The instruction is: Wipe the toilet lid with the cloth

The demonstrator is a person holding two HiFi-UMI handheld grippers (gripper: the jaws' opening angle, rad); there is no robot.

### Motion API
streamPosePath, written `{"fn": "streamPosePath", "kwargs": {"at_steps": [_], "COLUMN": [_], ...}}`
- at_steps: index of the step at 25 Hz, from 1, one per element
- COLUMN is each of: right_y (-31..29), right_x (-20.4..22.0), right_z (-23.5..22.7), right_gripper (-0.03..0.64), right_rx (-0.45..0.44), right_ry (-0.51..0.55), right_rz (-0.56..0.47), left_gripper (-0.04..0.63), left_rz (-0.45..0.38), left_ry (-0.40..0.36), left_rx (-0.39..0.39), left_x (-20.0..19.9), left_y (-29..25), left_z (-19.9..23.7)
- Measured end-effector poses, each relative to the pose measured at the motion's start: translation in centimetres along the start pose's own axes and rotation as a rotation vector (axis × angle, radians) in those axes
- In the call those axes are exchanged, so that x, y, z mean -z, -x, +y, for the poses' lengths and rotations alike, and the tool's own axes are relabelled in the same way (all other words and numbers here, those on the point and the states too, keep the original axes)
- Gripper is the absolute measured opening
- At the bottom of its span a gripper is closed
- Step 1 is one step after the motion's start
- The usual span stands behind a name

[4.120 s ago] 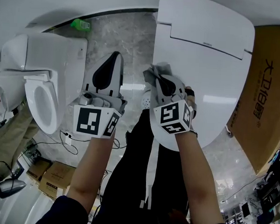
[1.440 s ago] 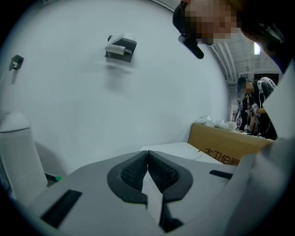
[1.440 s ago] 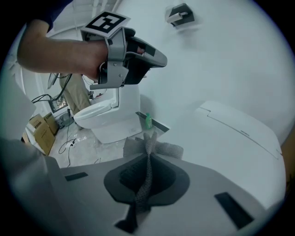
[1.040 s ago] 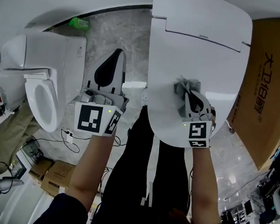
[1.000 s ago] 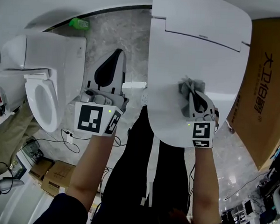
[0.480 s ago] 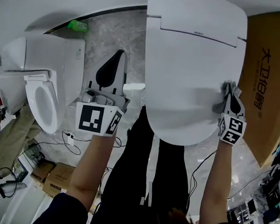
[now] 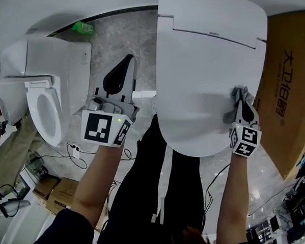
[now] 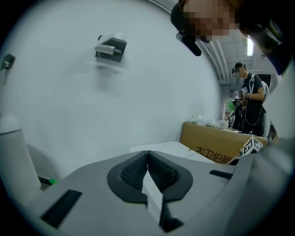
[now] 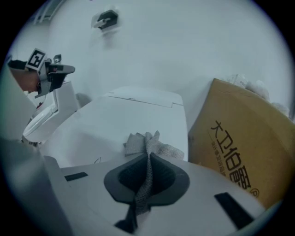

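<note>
Right gripper (image 7: 244,102) clamps the grey cloth (image 7: 237,93) against the white toilet lid (image 7: 201,70) near its right edge, centre-right of frame; left gripper (image 7: 127,59), jaws pressed together and empty, hovers left of the lid.

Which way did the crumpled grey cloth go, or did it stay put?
Yes. The crumpled grey cloth, pinched in the right gripper, slid from the white toilet lid's left edge to its right edge, beside the brown cardboard box.
</note>
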State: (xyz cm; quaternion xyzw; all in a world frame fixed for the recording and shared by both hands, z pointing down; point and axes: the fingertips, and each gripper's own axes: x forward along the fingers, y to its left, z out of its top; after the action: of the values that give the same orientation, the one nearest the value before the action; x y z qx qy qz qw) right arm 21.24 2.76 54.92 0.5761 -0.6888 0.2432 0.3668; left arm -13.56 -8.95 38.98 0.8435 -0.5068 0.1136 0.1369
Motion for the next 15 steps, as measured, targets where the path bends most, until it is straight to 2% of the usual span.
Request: {"fn": "streamPosePath", "kwargs": {"at_steps": [7, 15], "right_y": [-0.4, -0.4], "right_x": [-2.8, -4.8], "right_z": [10.9, 22.3], "right_gripper": [0.025, 0.025], "right_rx": [-0.202, -0.392], "right_ry": [0.152, 0.261], "right_rz": [-0.038, -0.071], "left_gripper": [0.02, 0.02], "left_rz": [-0.001, 0.01], "left_ry": [0.005, 0.007], "left_rx": [-0.005, -0.012], "left_x": [0.3, 0.9], "left_y": [0.4, 1.1], "left_z": [-0.4, 0.0]}}
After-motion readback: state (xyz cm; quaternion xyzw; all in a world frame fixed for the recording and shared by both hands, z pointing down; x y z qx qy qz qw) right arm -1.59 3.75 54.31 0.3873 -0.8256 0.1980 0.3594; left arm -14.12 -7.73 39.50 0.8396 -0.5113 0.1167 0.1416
